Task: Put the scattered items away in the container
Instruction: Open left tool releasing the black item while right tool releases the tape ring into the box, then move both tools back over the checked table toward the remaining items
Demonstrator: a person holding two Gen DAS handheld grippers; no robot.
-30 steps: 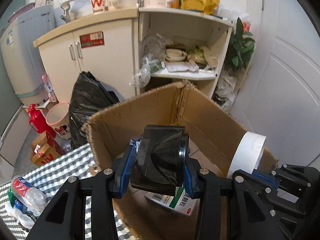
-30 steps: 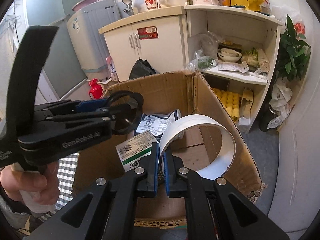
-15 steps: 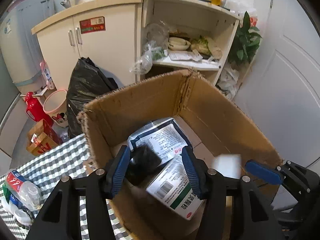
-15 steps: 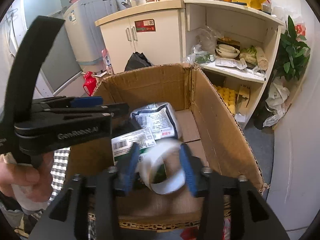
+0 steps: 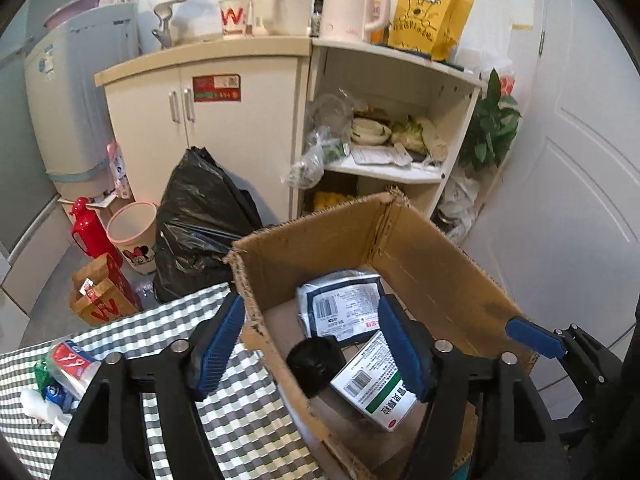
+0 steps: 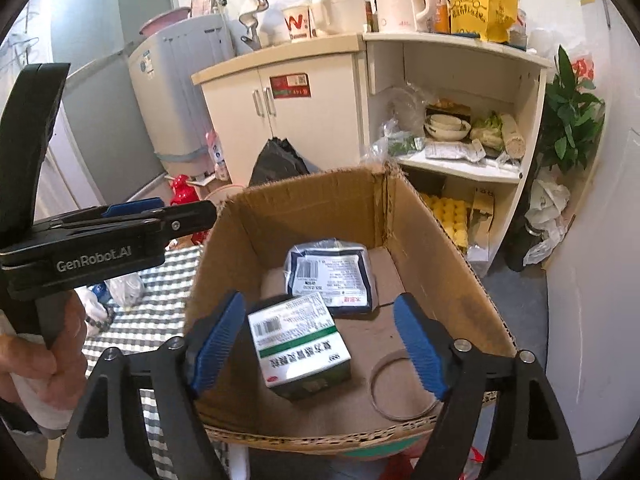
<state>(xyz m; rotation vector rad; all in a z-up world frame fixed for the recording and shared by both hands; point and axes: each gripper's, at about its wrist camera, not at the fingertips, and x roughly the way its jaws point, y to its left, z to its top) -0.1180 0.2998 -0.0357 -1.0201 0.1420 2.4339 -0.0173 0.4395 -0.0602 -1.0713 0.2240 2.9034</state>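
The cardboard box point(image 5: 432, 276) point(image 6: 304, 208) holds a dark labelled pouch point(image 5: 340, 308) point(image 6: 330, 276) and a white-and-green medicine box point(image 5: 374, 384) point(image 6: 300, 344). A black tape roll point(image 5: 316, 362) lies by the box's left wall. A white tape ring point(image 6: 400, 388) lies flat on the box floor at the near right. My left gripper point(image 5: 310, 346) hangs open above the left wall, holding nothing. My right gripper point(image 6: 318, 346) stands open over the near edge, also holding nothing. Each gripper shows in the other's view: the left gripper point(image 6: 108, 236) and the right gripper point(image 5: 536, 338).
A checkered tablecloth point(image 5: 248, 420) lies left of the box, with a crushed plastic bottle and wrappers point(image 5: 68, 368) on it. A hand point(image 6: 36, 368) holds the left gripper. Behind stand a black rubbish bag point(image 5: 200, 232), a cream cabinet point(image 5: 240, 128), open shelves point(image 5: 384, 168) and a white door point(image 5: 572, 200).
Both grippers opened. The black tape roll dropped from the left one and the white tape ring from the right one into the box. Both grippers drew back and up.
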